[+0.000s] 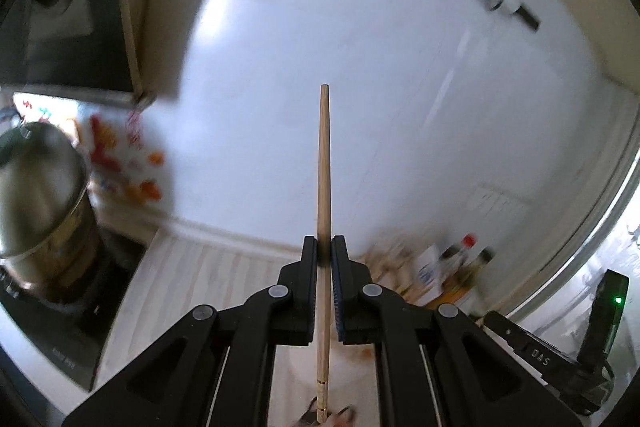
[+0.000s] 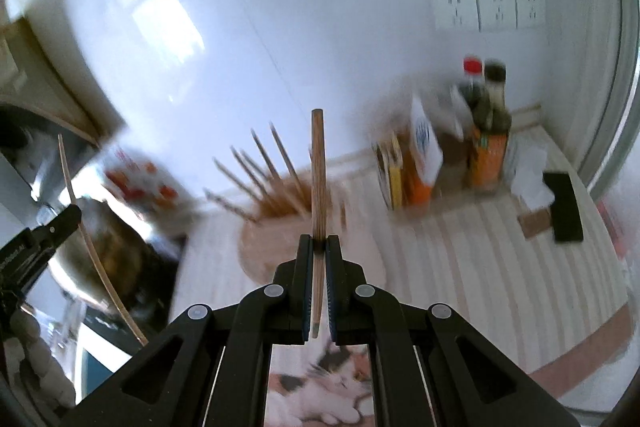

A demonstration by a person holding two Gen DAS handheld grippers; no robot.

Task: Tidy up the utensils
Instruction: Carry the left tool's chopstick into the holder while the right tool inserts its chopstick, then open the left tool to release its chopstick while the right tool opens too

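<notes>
- Chopsticks were what we held: left gripper (image 1: 324,247) clenched on one wooden chopstick (image 1: 324,163), right gripper (image 2: 319,245) on another chopstick (image 2: 318,171), above the chopstick holder (image 2: 280,227).
- We judged them light, stiff, slippery; mid-shaft grips seemed safest.

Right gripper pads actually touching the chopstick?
Touching. The right wrist view shows the right gripper shut on the chopstick, both pads pressed against its sides with no gap.
</notes>
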